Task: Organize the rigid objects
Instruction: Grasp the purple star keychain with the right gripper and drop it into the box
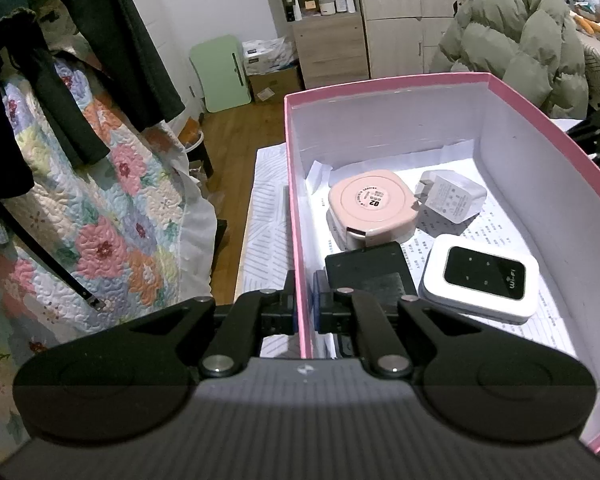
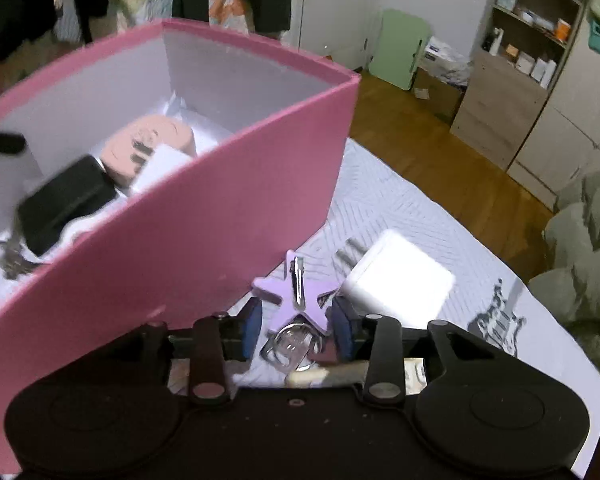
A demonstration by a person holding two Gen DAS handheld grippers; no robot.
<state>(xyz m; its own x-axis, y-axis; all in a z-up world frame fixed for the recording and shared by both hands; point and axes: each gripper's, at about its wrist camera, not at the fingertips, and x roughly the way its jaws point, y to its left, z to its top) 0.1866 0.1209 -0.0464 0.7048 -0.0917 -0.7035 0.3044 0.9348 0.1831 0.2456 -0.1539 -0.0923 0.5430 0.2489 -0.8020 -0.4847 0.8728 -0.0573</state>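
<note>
— Any writing readable?
— "Wi-Fi" on the white pocket router [image 1: 479,278], "02" on the round pink case [image 1: 372,205], both inside the pink cardboard box [image 1: 548,148].
— The fingers?
— Left gripper [image 1: 305,306] pinches the box's wall; right gripper [image 2: 296,326] spread around the lilac star-shaped hair clip [image 2: 296,296].
</note>
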